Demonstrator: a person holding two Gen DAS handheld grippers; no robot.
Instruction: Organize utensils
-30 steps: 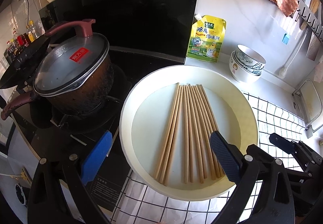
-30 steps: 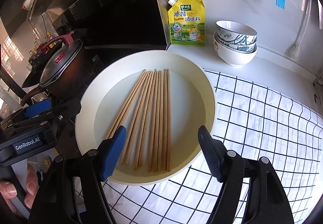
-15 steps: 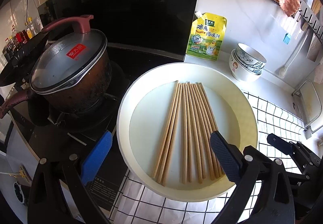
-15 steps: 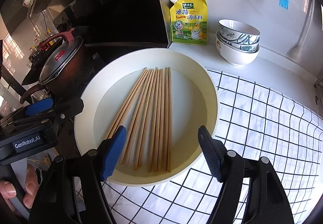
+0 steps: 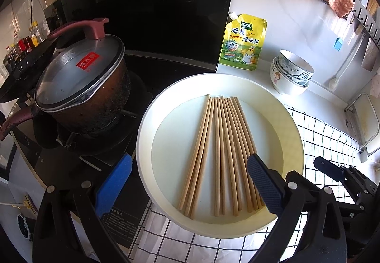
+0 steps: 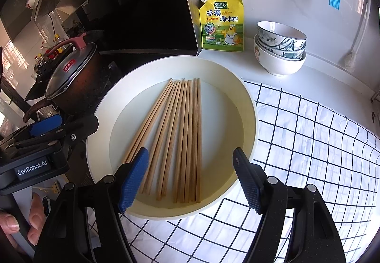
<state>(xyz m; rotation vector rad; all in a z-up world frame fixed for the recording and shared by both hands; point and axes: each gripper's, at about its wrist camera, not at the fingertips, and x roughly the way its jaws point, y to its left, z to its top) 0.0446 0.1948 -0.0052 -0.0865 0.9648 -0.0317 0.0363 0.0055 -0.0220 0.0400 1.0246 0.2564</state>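
We hold both tools wide open and empty. The right gripper (image 6: 190, 182) hovers over the near ends of the chopsticks (image 6: 180, 139), which lie fanned in the cream basin (image 6: 247, 101) straight ahead of its fingers. The left gripper (image 5: 187, 187) straddles the basin's near rim. To pick cleanly, we judge it best to lower the right gripper squarely across a single pair, close gently, and lift level, keeping clear of the rim.
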